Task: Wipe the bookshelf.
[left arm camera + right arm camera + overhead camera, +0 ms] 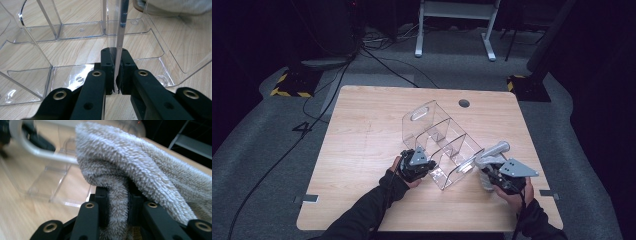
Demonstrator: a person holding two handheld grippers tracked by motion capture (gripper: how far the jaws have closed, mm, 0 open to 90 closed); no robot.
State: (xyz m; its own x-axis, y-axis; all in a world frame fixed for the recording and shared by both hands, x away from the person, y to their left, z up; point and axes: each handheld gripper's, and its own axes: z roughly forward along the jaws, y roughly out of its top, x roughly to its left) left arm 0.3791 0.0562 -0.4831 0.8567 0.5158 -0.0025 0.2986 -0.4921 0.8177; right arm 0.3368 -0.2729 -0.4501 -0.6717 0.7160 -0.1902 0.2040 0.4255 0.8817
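Acrylic organizer (439, 142), mid-table: rigid, light, slick, crack-prone; best pinched on a thin wall, as by left gripper (116, 75), clamped on its divider. Grey cloth (140, 167): soft, limp, grippy; bunched between right gripper (117, 205) jaws, beside organizer's near-right corner. Cloth's full size hidden; right gripper view blurred.
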